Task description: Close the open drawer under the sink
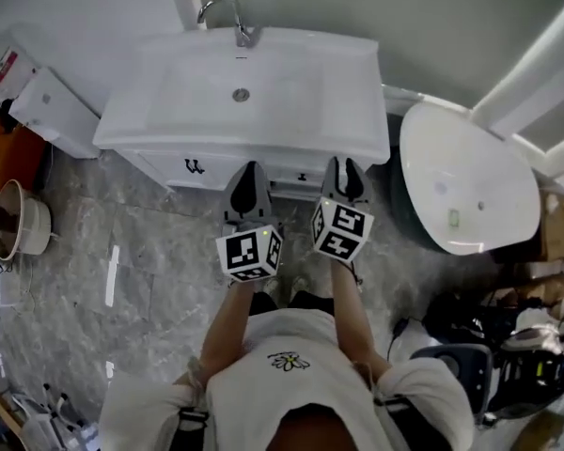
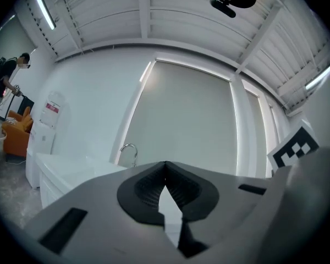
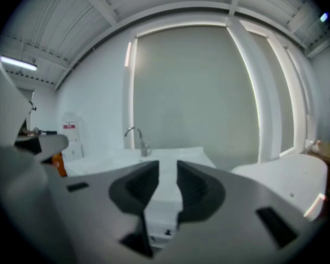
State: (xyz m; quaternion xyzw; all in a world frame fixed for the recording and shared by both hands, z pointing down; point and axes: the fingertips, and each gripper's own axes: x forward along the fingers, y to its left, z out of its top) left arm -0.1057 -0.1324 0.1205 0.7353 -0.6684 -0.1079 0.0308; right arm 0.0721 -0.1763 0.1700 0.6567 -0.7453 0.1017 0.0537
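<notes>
Tongs, item one: my left tongs [image 2: 165,168], pads met at the tips, nothing between them, aimed about level over the sink toward the wall at 12 o'clock.

Item two: my right tongs [image 3: 168,172], jaws a narrow slot apart, pads bare, nothing pinched. The slot frames the white front below the sink.

Item three: drawer [image 1: 296,182], the task's thing. Seen from my head, it sits under the front edge of the sink [image 1: 263,73], at 12 o'clock from me. Its white front shows between my two tongs, nearer the right one. It has one small dark handle [image 1: 303,176] at its middle. I cannot tell from above how far out it stands. Neither of my tongs touches it.

Handling, as I judge it: a rigid panel on runners that travels in one line only, likely light to moderate in weight, contents unseen. The smooth painted face would be slippery to a pad. It is not fragile, though a slam would jar the sink above. No pinch is needed. Best contact is the flat of the front, just beside the handle at mid-width, so it does not skew on its slides. The handle itself is small and gives poor purchase for pushing.

Item four: second dark handle [image 1: 195,166], at 11 o'clock, belongs to the neighbouring front and is not to be mistaken for mine.

Item five: faucet [image 1: 227,12], far 12 o'clock, out of the way.
</notes>
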